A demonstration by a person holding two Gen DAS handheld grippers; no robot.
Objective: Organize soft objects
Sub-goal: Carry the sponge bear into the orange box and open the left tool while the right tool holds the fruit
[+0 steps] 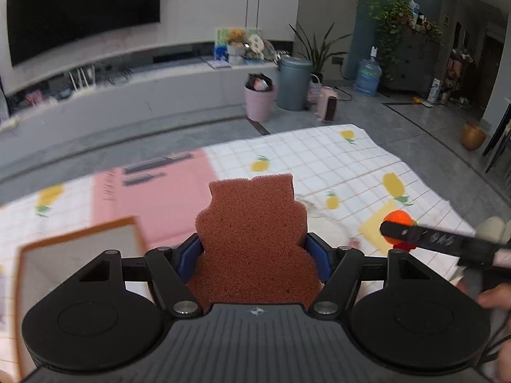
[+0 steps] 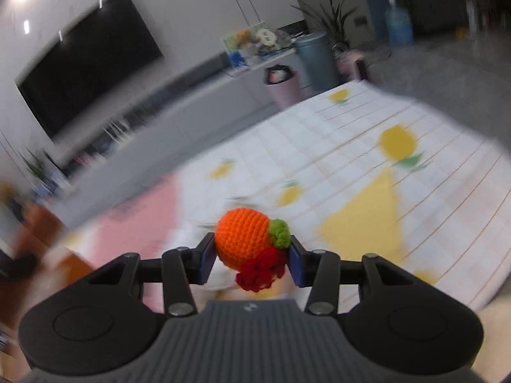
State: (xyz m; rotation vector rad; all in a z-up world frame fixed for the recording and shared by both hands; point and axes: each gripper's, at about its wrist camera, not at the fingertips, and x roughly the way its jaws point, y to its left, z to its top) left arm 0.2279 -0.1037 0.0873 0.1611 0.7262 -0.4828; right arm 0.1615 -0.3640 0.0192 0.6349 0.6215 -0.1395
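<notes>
With both pickups made but nothing yet stowed, my left hand-held gripper (image 1: 254, 252) clamped the brown foam sponge (image 1: 252, 233) and my right hand-held gripper (image 2: 250, 257) pinched the crocheted orange (image 2: 244, 239), both raised above the lemon-print blanket (image 1: 319, 166).

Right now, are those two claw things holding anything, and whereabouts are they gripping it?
Left gripper pinches a brown bear-shaped sponge across its lower body. Right gripper squeezes an orange crochet ball at its sides.
</notes>
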